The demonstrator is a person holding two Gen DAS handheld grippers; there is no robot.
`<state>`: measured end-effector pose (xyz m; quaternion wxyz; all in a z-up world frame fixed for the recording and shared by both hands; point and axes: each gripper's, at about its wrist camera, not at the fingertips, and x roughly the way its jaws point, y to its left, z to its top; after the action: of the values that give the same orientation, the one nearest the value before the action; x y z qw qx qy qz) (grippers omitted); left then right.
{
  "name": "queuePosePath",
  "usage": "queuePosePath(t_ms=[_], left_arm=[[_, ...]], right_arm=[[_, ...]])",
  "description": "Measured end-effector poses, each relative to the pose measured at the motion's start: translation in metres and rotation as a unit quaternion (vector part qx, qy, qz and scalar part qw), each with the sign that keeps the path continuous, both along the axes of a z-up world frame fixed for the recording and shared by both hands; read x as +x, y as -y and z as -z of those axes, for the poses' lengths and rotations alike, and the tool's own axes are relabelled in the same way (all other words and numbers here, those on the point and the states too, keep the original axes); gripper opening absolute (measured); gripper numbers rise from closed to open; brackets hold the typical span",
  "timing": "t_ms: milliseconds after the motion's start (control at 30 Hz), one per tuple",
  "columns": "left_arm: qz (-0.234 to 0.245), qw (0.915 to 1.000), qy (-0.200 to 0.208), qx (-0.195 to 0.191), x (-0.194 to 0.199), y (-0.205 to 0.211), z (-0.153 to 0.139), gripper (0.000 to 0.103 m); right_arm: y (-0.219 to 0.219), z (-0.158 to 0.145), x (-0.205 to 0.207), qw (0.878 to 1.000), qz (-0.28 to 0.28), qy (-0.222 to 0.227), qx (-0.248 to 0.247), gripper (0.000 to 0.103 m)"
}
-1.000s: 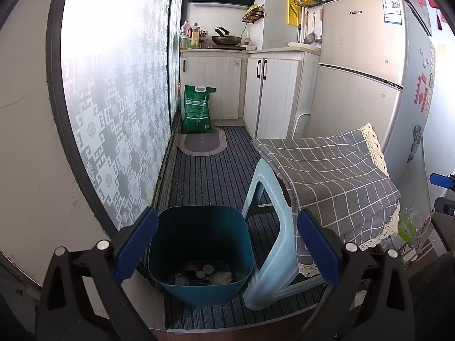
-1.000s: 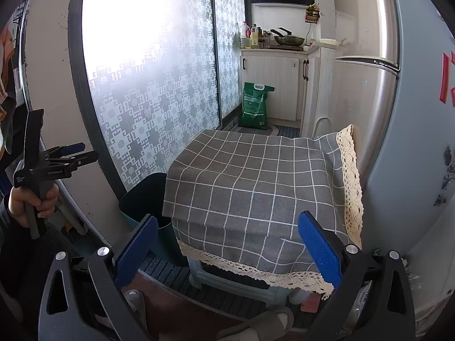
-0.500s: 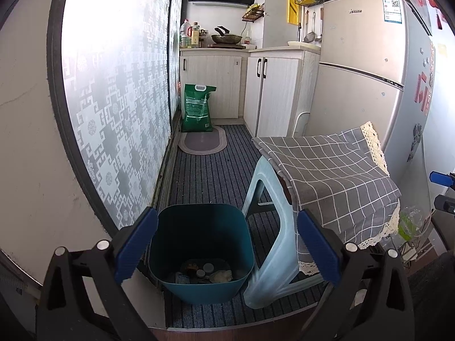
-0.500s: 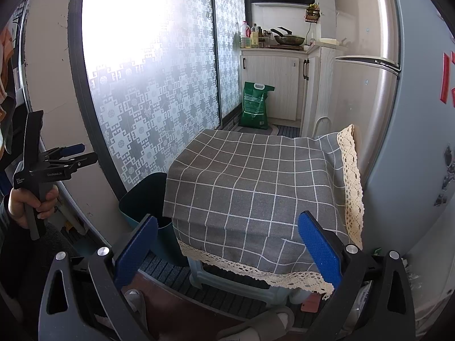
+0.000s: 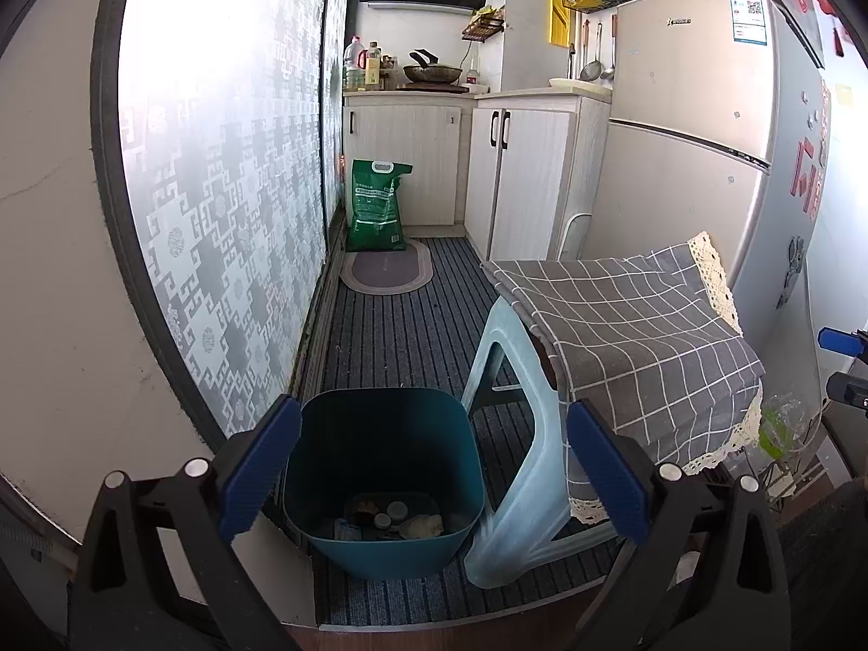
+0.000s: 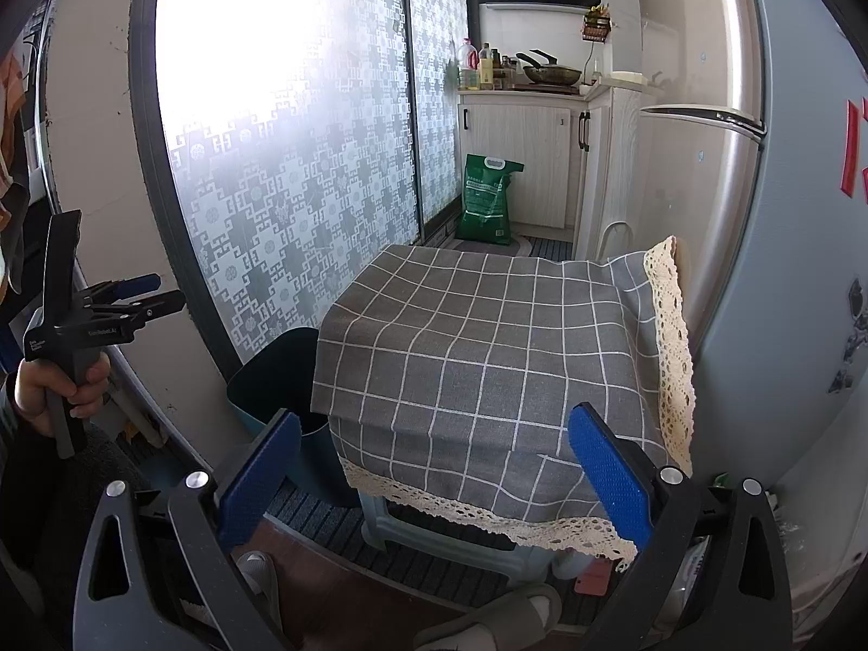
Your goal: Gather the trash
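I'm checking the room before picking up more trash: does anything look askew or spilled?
Nothing looks spilled. The trash bin stands upright beside the stool with scraps at its bottom. The checked cloth hangs unevenly over the stool, lower toward the fridge.

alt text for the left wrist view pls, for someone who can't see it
The open, empty left gripper points down at a teal trash bin on a striped kitchen floor mat, with a few bits of trash at its bottom. Right of the bin stands a pale plastic stool draped in a grey checked cloth, with cabinets and a fridge behind.
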<state>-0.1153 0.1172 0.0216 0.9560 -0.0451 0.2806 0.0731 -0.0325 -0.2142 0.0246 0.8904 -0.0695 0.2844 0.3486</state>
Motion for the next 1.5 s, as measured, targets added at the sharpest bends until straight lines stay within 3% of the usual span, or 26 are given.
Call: queuePosePath(t_ms=[1500], left_arm=[[0.001,1.0000,-0.003,0.002,-0.0022,-0.0015,0.0008,0.100]], right_arm=[[-0.0020,0.0004,0.0004,1.000,-0.001,-0.002,-0.002,0.100]])
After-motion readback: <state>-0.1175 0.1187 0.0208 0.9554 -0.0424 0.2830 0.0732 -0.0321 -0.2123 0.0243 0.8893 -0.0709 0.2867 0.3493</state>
